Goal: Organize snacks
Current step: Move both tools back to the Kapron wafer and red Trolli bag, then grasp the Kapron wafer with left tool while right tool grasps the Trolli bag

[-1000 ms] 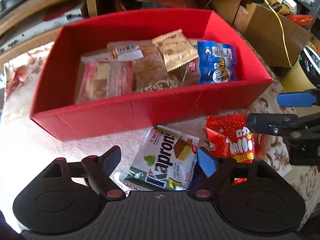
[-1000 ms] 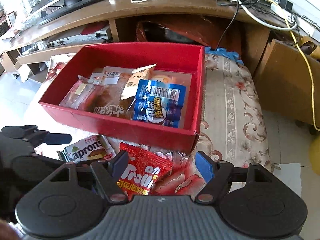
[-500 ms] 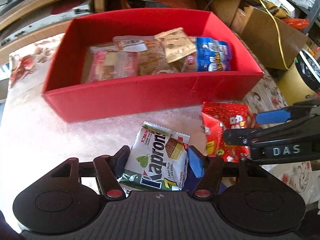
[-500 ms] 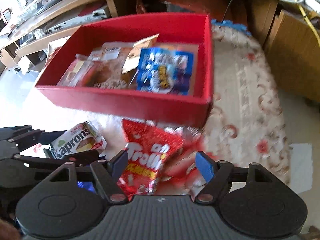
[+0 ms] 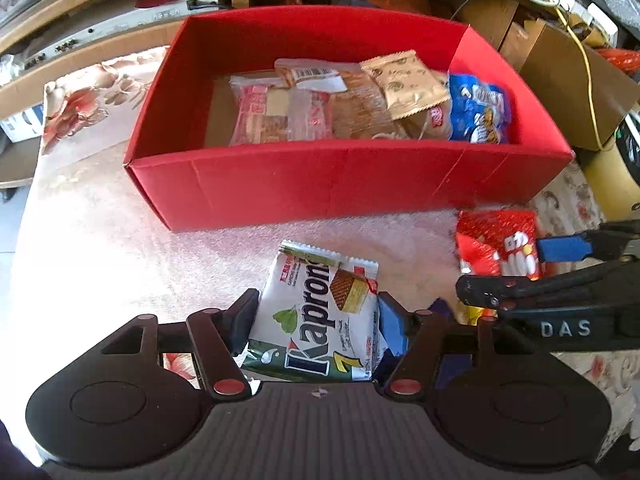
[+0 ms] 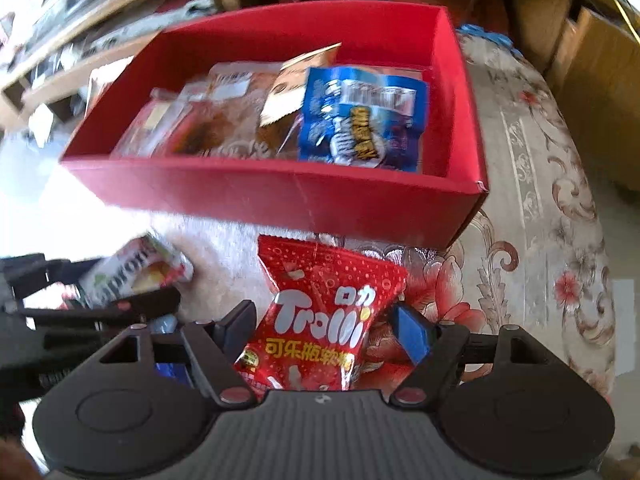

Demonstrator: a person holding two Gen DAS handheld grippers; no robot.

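Two grippers: I have both pointing steeply down at the counter (image 5: 100, 248), side by side, each over one packet.
Left gripper (image 5: 316, 320): its jaws have closed in during the last second; the pads now sit against both side edges of the wafer packet (image 5: 320, 316), so I read it as clamped on that packet.
Wafer packet: white and green, lying flat between my left fingers, just short of the red box (image 5: 340, 188).
Right gripper (image 6: 324, 328): jaws have just been opening further; they stand apart with the red gummy bag (image 6: 320, 312) between them. The blue pad (image 6: 412, 332) is close to the bag's edge, the dark pad clear of it, so no grip that I can see.
Red gummy bag: lying on the flowered cloth (image 6: 540, 200), straight ahead of my right gripper and in front of the box's near wall.
Red box: beyond both grippers, open-topped, holding several snack packets, among them a blue packet (image 6: 360, 120) at its right end and a gold packet (image 5: 404, 80) beside it.
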